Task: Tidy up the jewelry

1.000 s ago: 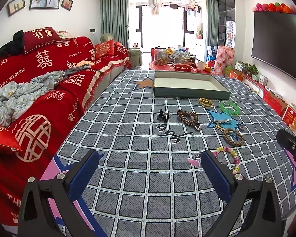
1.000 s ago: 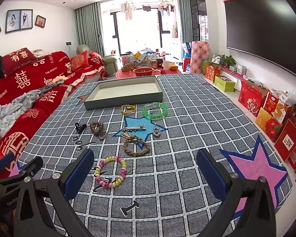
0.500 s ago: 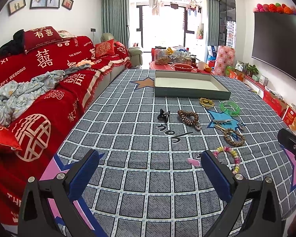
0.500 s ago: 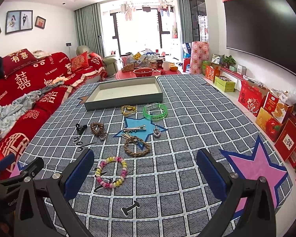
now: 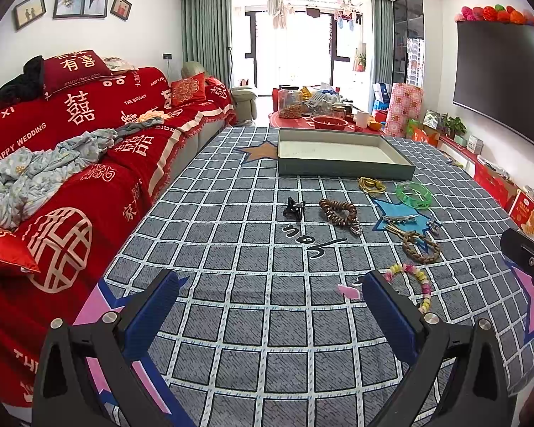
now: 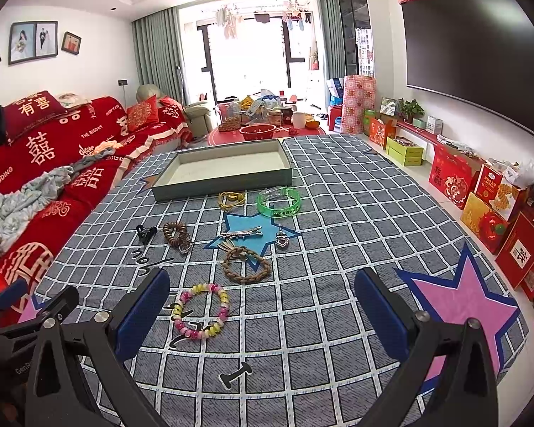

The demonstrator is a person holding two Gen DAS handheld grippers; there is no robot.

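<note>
In the left view, the bead bracelet (image 5: 418, 283) at 4 o'clock is partly hidden behind a finger; the other gripper (image 5: 527, 252) is cut off at 3 o'clock

I see a red-covered sofa (image 5: 99, 149) with a crumpled blanket (image 5: 35, 174), framed photos (image 6: 35, 42) above, a dark television (image 6: 470, 49), and gift boxes (image 6: 480, 199) stacked below.
</note>
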